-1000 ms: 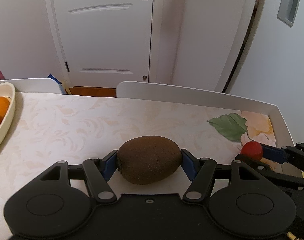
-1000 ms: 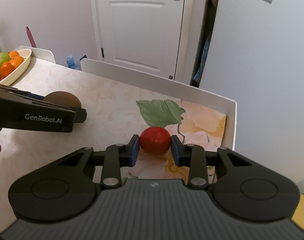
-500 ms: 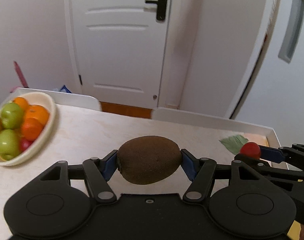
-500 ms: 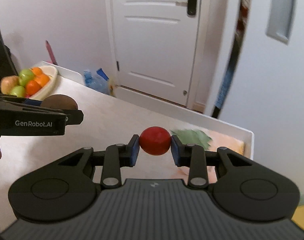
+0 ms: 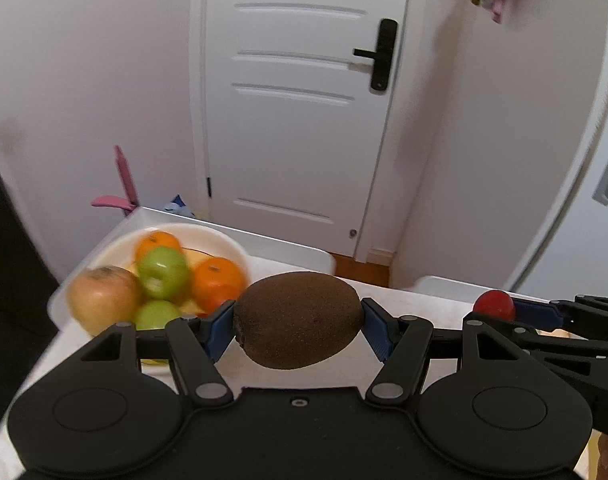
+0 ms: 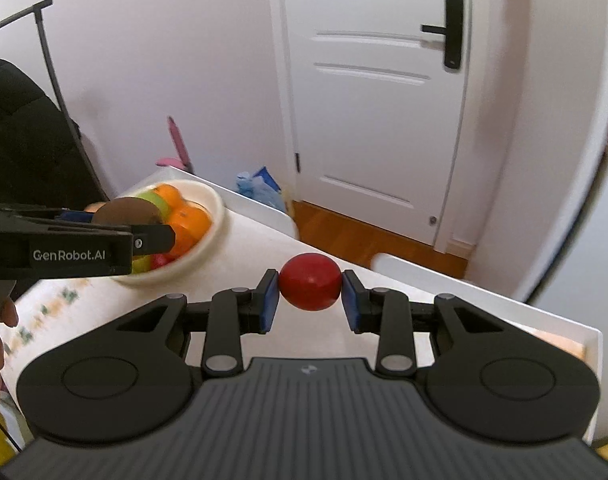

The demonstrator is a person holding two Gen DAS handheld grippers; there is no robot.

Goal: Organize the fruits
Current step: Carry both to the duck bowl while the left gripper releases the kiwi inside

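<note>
My left gripper (image 5: 298,322) is shut on a brown kiwi (image 5: 300,320), held above the table just right of a cream fruit bowl (image 5: 228,246). The bowl holds oranges (image 5: 218,282), green apples (image 5: 164,272) and a yellowish apple (image 5: 102,300). My right gripper (image 6: 309,294) is shut on a small red round fruit (image 6: 309,286), lifted over the table. In the right wrist view the left gripper (image 6: 152,236) with the kiwi (image 6: 126,212) hangs in front of the bowl (image 6: 212,216). The red fruit (image 5: 495,305) shows at the right in the left wrist view.
The table (image 6: 240,268) carries a pale floral cloth and has a raised white rim (image 6: 463,280). A white door (image 5: 300,120) and wooden floor lie behind. A pink object (image 5: 122,188) stands past the far left corner. A dark jacket (image 6: 20,136) hangs at left.
Both grippers have risen and swung left toward the bowl, each keeping its fruit. The bowl has come into fuller view and the leaf print on the cloth has left the view.
</note>
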